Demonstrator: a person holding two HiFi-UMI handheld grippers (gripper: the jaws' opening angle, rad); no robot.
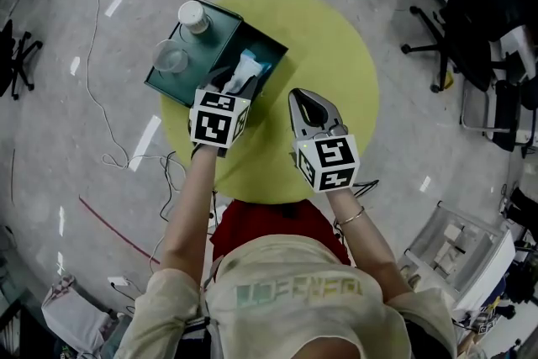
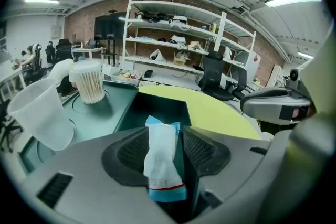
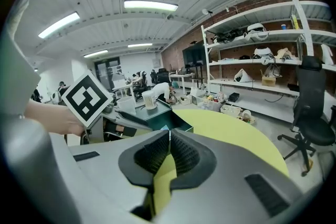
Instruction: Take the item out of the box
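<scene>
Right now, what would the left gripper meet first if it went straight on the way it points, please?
The white-and-blue packet in the green box, most likely: it stands between the open jaws of the left gripper, apparently untouched.

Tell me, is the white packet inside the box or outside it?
Inside: the white packet stands leaning in the open compartment of the box, between the left gripper's spread fingers.
</scene>
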